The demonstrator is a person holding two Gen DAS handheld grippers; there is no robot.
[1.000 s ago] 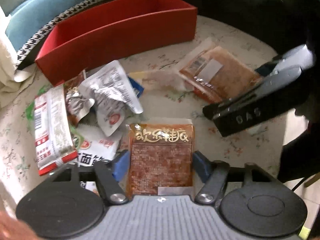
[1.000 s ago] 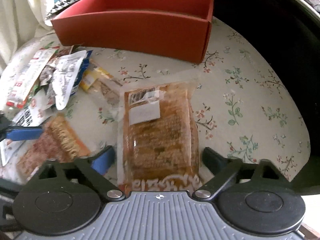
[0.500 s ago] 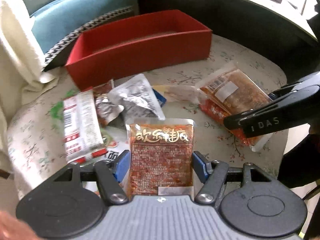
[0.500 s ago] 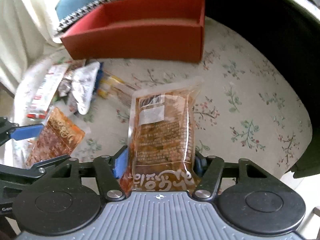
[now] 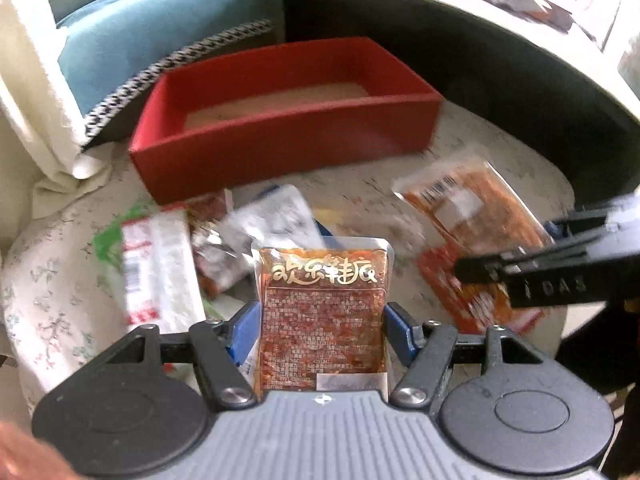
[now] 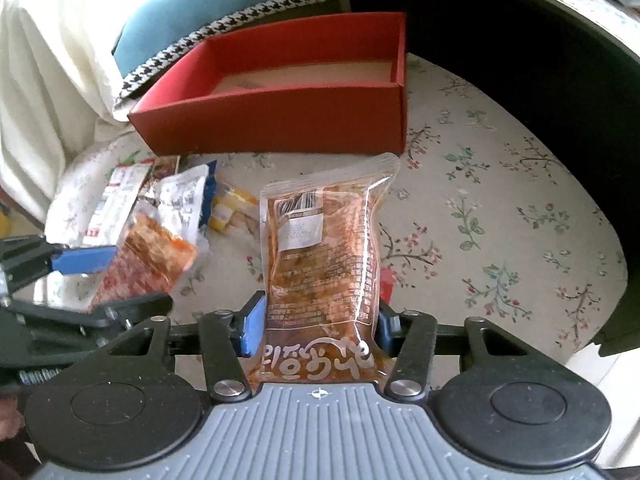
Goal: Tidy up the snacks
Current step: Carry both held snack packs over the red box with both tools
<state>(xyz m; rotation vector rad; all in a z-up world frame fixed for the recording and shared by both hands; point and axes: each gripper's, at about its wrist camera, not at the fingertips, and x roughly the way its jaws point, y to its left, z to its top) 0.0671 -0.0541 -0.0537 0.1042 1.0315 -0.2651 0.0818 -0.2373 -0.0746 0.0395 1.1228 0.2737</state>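
Left gripper [image 5: 322, 330]: fingers [image 5: 244, 330] clenching a dark red snack pouch [image 5: 322, 312], gold lettering at its 12 o'clock end, lifted off the floral worktop [image 6: 500, 208].

Right gripper [image 6: 316, 326]: fingers [image 6: 250, 330] clenching a clear orange-brown snack packet [image 6: 324, 248], also lifted.

Red box [image 6: 280, 112]: sitting open at 12 o'clock of both grippers.

Loose snack wrappers [image 5: 168, 264]: lying at 10 o'clock, just in front of the box.

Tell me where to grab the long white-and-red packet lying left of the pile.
Grip the long white-and-red packet across its narrow width near the red-banded near end, coming from above; it lies flat, lengthwise toward the red box, long edges exposed.
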